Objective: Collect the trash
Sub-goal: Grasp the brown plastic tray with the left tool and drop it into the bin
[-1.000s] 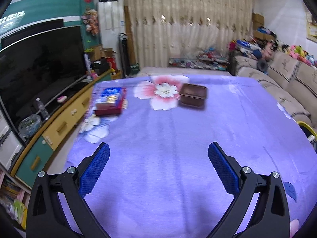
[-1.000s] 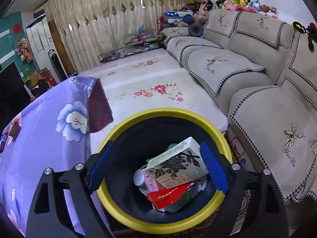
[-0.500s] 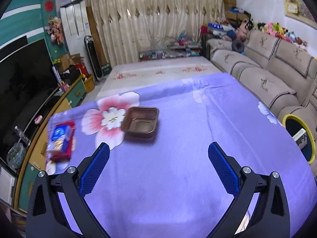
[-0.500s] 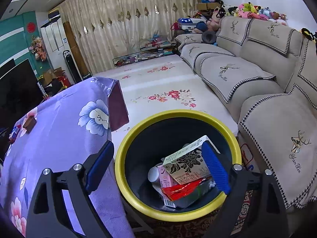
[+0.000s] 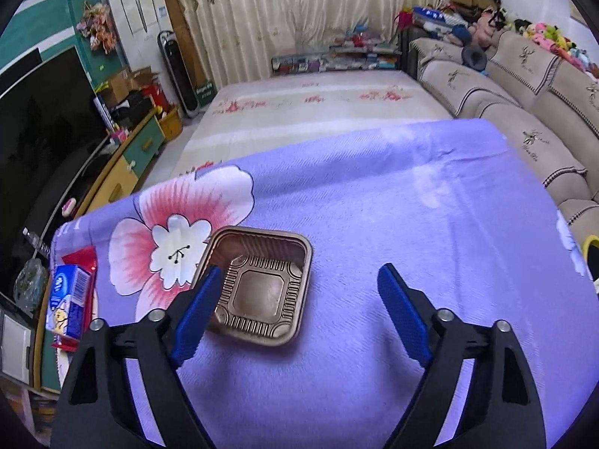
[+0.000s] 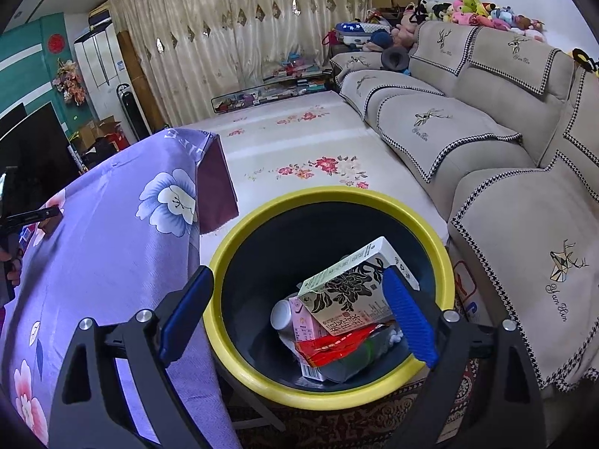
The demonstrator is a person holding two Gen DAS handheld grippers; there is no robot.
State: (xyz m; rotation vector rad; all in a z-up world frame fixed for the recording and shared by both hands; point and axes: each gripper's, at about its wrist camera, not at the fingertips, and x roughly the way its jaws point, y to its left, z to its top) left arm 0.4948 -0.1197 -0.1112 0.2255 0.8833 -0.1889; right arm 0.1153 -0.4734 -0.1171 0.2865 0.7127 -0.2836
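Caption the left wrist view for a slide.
Left gripper, jaws closing, nears a brown tray on the purple cloth; nothing gripped yet.

Cream curtains (image 5: 299, 18) cover the far wall. A beige sofa (image 6: 486, 142) topped with plush toys (image 6: 486, 11) runs along one side, a dark television (image 5: 41, 127) on a teal-and-yellow cabinet (image 5: 138, 149) faces it, and a pale floral rug (image 5: 318, 112) lies between.
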